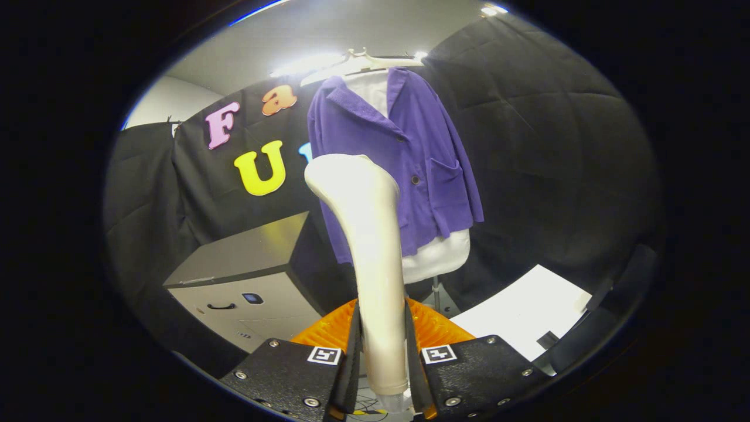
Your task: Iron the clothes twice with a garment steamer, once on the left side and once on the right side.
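Single fisheye view, mounted on the gripper (382, 351), looking forward along its two fingers and tilted slightly upward. Fingers sit nearest the lens, pressed on either side of the steamer (369, 234) handle, which stands close in front. Jacket (404, 152) hangs farther off, straight ahead. Cabinet (246, 281) near left; white tabletop (527, 310) near right.

A grey cabinet (246, 281) with a dark handle and a small panel stands ahead and left of the claw. A white bench (521, 310) lies ahead and right, a small black tag (548, 340) on it.
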Demonstrator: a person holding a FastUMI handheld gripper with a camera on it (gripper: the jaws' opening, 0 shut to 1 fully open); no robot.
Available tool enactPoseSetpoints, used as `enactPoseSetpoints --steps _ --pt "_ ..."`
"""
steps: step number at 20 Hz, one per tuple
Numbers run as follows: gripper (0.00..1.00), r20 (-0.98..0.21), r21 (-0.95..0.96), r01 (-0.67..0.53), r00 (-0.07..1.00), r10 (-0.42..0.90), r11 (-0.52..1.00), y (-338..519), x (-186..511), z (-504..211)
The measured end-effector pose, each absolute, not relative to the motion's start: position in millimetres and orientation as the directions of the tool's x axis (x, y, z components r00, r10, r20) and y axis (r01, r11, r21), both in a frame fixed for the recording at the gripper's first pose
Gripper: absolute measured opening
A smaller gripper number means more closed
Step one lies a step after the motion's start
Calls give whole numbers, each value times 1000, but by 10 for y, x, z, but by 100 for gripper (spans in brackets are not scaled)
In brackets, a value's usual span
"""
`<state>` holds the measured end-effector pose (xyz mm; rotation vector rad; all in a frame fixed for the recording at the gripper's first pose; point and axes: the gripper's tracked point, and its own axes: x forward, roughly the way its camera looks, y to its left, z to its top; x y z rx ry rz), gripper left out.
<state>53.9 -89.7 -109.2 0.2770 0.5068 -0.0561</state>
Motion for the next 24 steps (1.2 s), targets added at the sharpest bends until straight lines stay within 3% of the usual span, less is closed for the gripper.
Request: enactPoseSetpoints --steps 11,24 --pt "36 -434 220 -24 893 120 975 -347 257 -783" --pt "35 -420 226 -37 898 132 973 -302 244 -704"
